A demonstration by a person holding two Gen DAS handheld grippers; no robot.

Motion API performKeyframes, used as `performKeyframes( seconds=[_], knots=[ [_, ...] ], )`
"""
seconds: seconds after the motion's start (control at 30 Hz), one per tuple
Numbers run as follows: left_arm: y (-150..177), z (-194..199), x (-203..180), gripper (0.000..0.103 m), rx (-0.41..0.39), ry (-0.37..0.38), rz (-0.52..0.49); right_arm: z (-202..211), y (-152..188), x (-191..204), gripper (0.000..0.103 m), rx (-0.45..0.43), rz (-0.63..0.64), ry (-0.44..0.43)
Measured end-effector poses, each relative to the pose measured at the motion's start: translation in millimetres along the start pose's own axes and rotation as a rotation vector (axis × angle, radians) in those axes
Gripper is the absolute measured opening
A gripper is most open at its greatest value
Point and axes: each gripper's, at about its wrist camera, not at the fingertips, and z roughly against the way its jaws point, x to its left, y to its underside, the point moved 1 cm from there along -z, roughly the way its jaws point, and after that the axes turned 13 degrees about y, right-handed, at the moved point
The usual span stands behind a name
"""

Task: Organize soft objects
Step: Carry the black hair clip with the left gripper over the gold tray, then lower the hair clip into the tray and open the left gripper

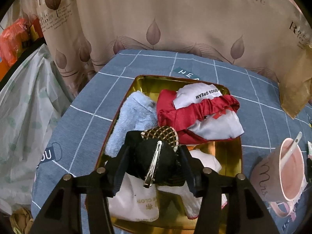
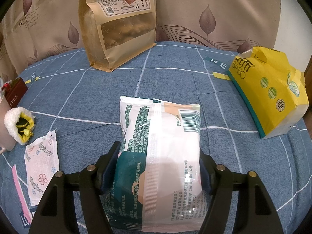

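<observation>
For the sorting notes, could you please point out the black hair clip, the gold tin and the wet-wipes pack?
black hair clip [image 1: 156, 161]: left wrist view, black fabric body.
gold tin [image 1: 154, 83]: left wrist view, bare far inner wall.
wet-wipes pack [image 2: 167, 156]: right wrist view, middle of back face.

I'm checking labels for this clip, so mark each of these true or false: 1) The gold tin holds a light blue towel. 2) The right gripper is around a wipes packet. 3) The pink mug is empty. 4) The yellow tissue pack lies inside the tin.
1) True: the light blue towel lies in the gold tin.
2) True: the right gripper has the wipes packet between its fingers.
3) False: the pink mug holds a white spoon.
4) False: the yellow tissue pack stands on the blue checked cloth.
</observation>
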Motion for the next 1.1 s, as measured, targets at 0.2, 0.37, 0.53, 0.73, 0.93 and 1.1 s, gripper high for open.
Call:
performKeyframes(
  seconds=[0.2, 0.37, 0.53, 0.73, 0.93, 1.1],
  knots=[
    [-2, 16, -2, 0.058, -0.033, 0.028, 0.004, 0, 0, 0, 0.067, 0.0, 0.001, 0.001],
    [-2, 30, -5, 0.059, -0.058, 0.057, 0.0, 0, 0, -1, 0.067, 0.0, 0.002, 0.003],
    [4, 45, -7, 0.059, -0.089, 0.078, 0.009, 0, 0, -1, 0.067, 0.001, 0.002, 0.003],
    [29, 69, -10, 0.059, -0.114, 0.088, 0.013, 1, 0, 0, 0.067, 0.001, 0.002, 0.004],
    [62, 87, -15, 0.06, -0.126, 0.086, -0.016, 1, 0, 0, 0.067, 0.001, 0.003, 0.004],
    [76, 96, -11, 0.06, -0.151, 0.096, 0.003, 0, -1, -1, 0.067, 0.0, 0.004, 0.006]
  ],
)
